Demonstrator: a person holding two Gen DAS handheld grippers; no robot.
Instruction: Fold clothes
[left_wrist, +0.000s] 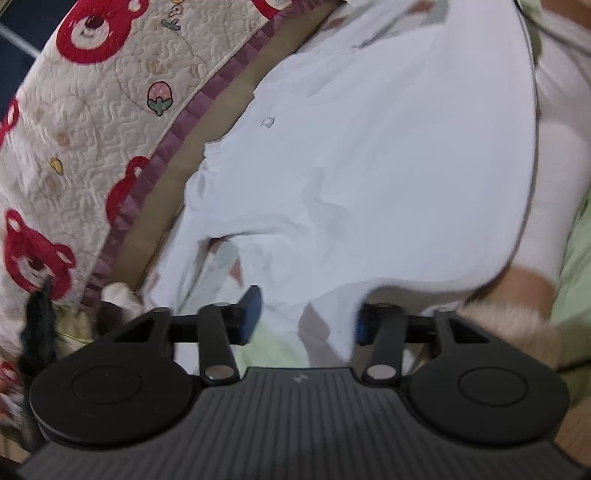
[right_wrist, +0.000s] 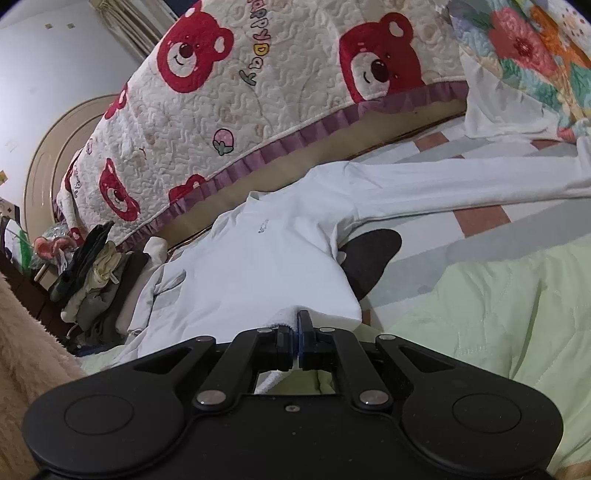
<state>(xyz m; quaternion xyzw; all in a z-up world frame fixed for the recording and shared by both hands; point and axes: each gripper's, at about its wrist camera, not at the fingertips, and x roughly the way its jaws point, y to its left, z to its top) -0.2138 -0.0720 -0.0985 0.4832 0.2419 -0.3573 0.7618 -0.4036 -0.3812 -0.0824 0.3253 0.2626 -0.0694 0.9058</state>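
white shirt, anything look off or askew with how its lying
One thing: the white shirt has its long sleeve stretched far out across the bed, unfolded. The right tongs pinch its hem, which is bunched and lifted. No damage or stains show.

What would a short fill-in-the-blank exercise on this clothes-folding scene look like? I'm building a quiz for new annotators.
1. The right hand-held gripper is shut on the hem of a ____ long-sleeved shirt.
2. The quilt behind the shirt is printed with red ____.
3. The left hand-held gripper stands ____, with shirt cloth lying between its fingers.
4. The sleeve in the right wrist view lies stretched out toward the picture's ____ edge.

Missing words: white; bears; open; right
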